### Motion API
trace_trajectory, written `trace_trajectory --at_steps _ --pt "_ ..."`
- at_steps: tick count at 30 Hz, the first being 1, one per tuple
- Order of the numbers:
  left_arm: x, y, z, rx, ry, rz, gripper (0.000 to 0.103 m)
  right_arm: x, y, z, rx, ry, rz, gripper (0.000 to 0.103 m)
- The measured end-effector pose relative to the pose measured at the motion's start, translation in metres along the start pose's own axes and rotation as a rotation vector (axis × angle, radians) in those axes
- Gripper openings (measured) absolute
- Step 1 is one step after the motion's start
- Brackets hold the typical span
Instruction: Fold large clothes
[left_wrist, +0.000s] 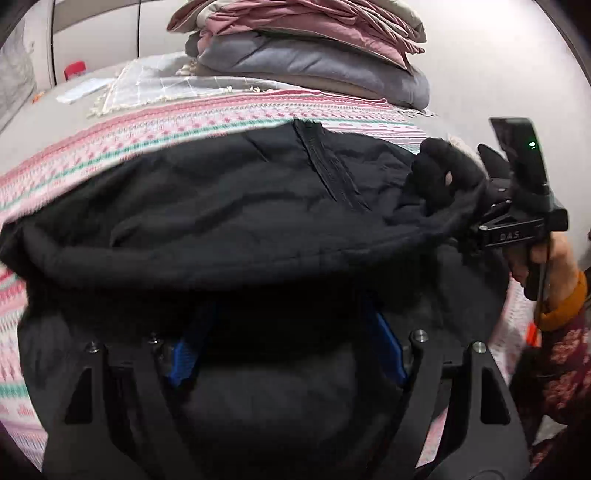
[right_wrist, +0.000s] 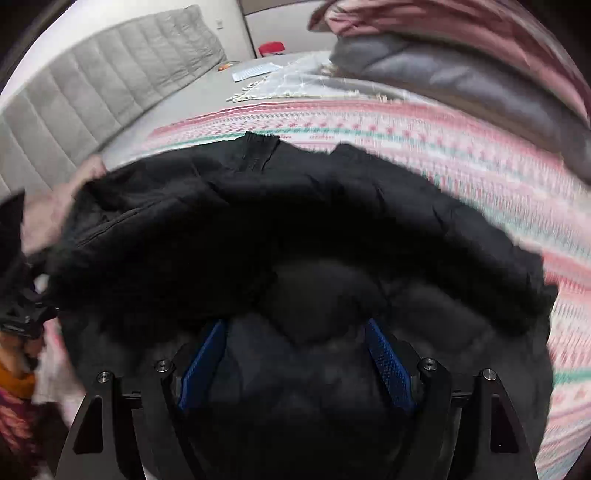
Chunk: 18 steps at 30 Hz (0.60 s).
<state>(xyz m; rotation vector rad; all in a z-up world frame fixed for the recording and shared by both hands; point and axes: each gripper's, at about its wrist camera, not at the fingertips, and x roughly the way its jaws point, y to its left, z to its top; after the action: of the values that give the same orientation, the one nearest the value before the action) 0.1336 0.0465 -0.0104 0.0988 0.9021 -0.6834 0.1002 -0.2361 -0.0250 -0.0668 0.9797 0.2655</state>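
Black jacket (left_wrist: 229, 206) on bed | left gripper (left_wrist: 288, 354) released, angled down | right gripper (right_wrist: 295, 362) released, angled down

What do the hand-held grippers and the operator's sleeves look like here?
Both hand-held grippers, left and right, have black angular frames with silver bolt heads and blue textured pads. From the left wrist view, the right unit's body is black with embossed lettering and a small green light. The sleeve is dark red floral with a mustard-orange cuff.
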Motion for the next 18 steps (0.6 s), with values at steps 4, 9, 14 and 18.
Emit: trace_trajectory --at_steps 4,9,14,18 --pt "0.008 0.046 0.019 -0.167 -0.079 0.139 0.079 -0.002 -0.023 0.011 0.072 -0.126 -0.087 0.079" --pt "-0.020 0.112 0.000 -0.414 -0.097 0.385 0.079 -0.023 -0.098 -0.002 0.309 -0.217 -0.324 0.079" --pt "-0.057 0.126 -0.029 -0.521 -0.117 0.288 0.079 -0.063 -0.165 -0.040 0.581 -0.207 -0.159 0.080" --pt "-0.057 0.126 -0.049 -0.573 -0.135 0.132 0.078 -0.061 -0.174 -0.071 0.686 -0.118 -0.024 0.079"
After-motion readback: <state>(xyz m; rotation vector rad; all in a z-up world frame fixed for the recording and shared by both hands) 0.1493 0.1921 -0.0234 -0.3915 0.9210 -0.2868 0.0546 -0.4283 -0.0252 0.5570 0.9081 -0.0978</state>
